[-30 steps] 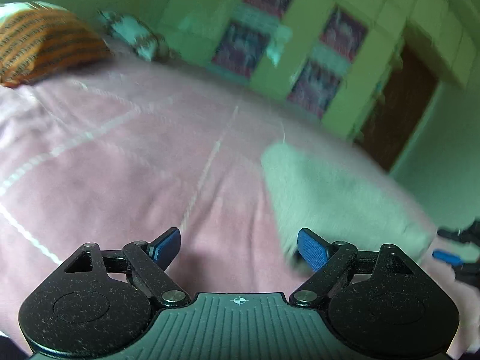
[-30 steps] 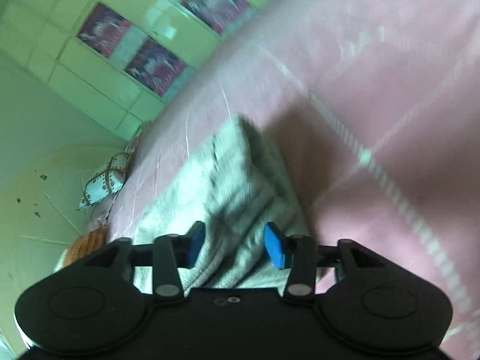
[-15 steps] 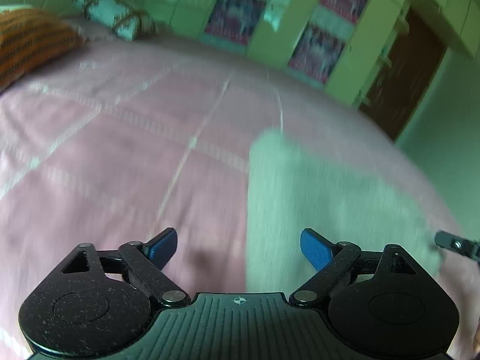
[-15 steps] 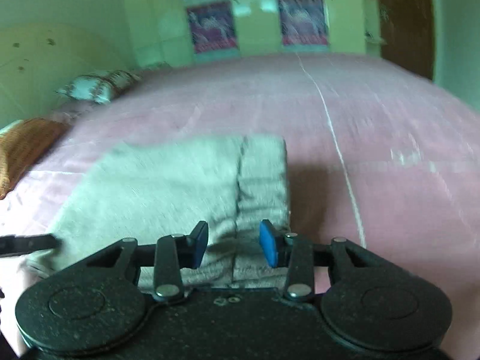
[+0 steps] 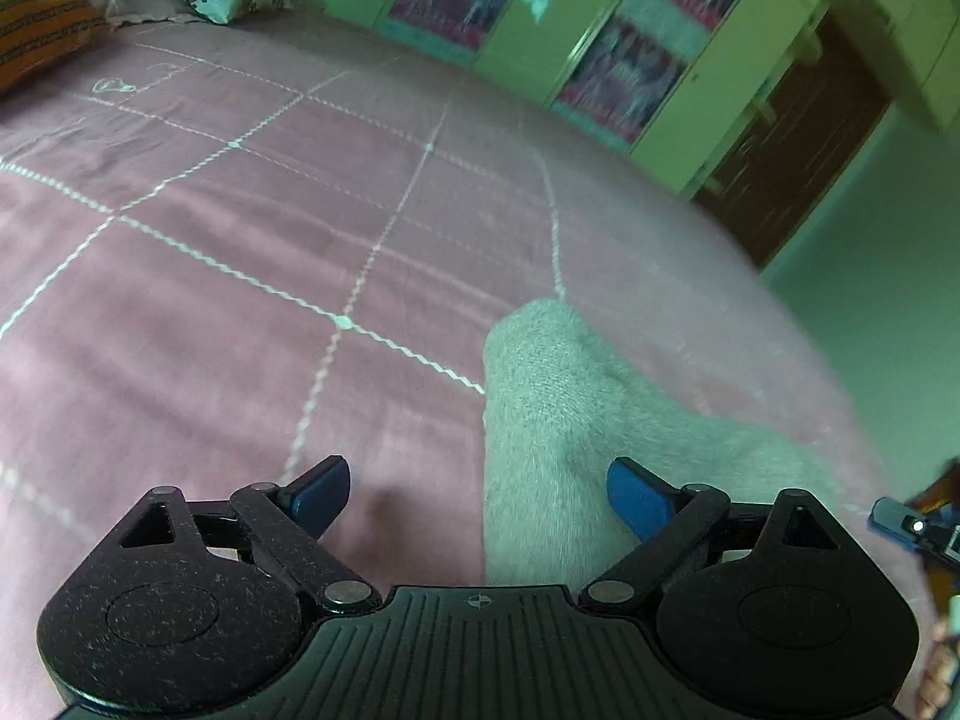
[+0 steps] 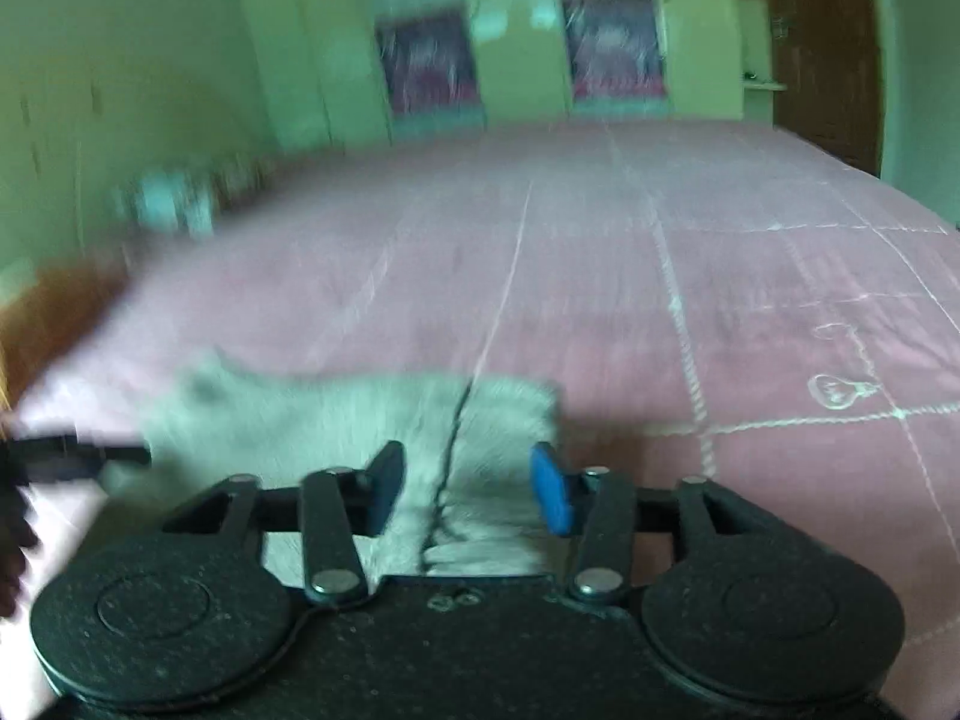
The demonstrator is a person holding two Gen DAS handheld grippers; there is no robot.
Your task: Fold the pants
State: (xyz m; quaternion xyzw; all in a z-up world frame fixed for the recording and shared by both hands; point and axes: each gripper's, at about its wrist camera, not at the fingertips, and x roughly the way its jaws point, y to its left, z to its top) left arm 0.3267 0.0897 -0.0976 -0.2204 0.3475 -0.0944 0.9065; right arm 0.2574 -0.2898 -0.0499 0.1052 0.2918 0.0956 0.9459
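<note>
Grey pants point(image 5: 576, 420) folded into a compact block on pink bed point(image 5: 240, 300). Left gripper point(image 5: 477, 492) spread wide, opening, straddling the fold's left edge, pinching nothing. Right gripper point(image 6: 468, 489) opening over the right end, cloth between pads, unpressed. Best: back both straight off, avoid snagging layers.

Both claws point(image 5: 477, 495) point(image 6: 468, 489) opening, empty
</note>
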